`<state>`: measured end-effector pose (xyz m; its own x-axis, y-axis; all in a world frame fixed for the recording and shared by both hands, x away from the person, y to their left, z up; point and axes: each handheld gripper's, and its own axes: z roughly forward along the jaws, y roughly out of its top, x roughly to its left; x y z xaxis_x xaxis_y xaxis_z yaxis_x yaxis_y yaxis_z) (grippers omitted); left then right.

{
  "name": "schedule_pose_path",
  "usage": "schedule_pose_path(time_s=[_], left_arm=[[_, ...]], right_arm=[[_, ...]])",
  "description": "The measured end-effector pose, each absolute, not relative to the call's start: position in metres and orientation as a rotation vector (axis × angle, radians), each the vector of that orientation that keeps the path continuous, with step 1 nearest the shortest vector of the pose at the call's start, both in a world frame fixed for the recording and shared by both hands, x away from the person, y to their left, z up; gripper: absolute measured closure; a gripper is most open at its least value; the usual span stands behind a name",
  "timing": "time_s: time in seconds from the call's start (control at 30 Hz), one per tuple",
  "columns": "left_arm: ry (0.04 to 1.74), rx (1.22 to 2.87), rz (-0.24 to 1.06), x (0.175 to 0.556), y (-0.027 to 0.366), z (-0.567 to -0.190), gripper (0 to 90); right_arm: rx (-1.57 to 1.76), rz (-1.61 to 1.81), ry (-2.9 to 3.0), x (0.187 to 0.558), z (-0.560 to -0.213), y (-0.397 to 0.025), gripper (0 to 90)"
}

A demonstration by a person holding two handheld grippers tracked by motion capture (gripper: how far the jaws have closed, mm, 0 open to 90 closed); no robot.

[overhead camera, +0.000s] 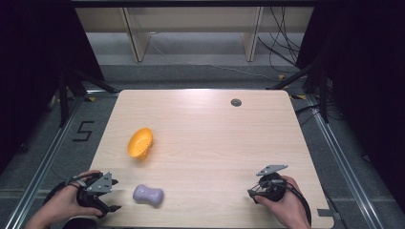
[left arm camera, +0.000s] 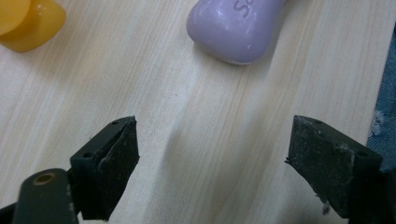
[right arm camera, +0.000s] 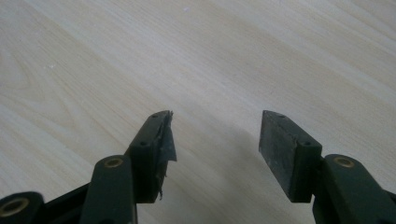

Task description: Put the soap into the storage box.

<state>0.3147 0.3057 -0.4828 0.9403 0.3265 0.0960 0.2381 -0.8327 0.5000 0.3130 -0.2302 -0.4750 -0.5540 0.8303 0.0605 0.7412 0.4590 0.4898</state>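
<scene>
Lower left, the wide-open left gripper (overhead camera: 112,200) faces a smooth, likely slippery purple soap bar (overhead camera: 148,195); grip its narrow waist. The right gripper (overhead camera: 253,193) gapes empty.

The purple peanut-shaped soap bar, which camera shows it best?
The high view: the whole purple peanut-shaped soap bar shows there, lying on the light wooden table beside the left claw. The left gripper view catches just one rounded end, cut off at the top edge. The right gripper view looks at bare tabletop.
</scene>
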Motion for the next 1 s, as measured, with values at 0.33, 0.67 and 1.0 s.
schedule_pose_path(time_s=[0.33,0.67,1.0], left_arm=[[0.332,2.609,0.252,0.317,0.288,-0.477,15.7],[0.172,2.757,0.166,0.330,0.242,-0.461,20.2],[-0.083,2.876,0.097,0.342,0.199,-0.462,24.8]], right_arm=[[1.360,0.701,2.526,0.312,-0.475,-0.229,43.8],[1.349,0.702,2.513,0.314,-0.475,-0.229,43.6],[1.348,0.698,2.520,0.314,-0.476,-0.228,43.3]])
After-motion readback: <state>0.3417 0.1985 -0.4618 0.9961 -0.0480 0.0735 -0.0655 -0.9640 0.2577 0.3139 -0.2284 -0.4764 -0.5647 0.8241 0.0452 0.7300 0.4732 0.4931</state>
